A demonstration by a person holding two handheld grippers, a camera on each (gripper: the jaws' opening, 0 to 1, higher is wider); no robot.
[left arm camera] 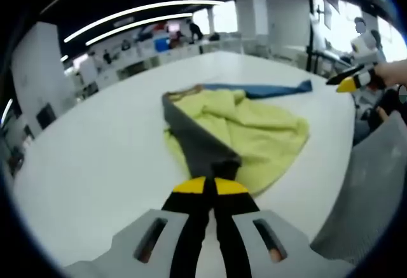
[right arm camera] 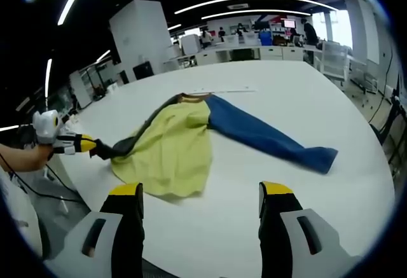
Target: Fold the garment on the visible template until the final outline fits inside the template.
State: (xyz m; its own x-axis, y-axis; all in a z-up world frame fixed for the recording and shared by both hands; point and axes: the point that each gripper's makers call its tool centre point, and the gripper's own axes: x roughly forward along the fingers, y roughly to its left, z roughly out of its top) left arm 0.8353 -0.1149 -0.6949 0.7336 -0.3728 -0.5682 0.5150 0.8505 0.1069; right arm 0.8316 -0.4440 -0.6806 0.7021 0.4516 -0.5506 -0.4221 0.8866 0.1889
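Yellow lining up, the garment (right arm camera: pixel 184 144) lies mid-frame on the white table (right arm camera: pixel 318 100). The left gripper (left arm camera: pixel 210 186), jaws pinched on its grey flap, should carry that flap flat across the yellow. The right gripper (right arm camera: pixel 200 198) hovers, jaws wide. No template outline can be made out.

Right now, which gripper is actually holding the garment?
The left gripper: its jaws are shut on the grey flap. The right gripper hangs open, clear of the fabric.
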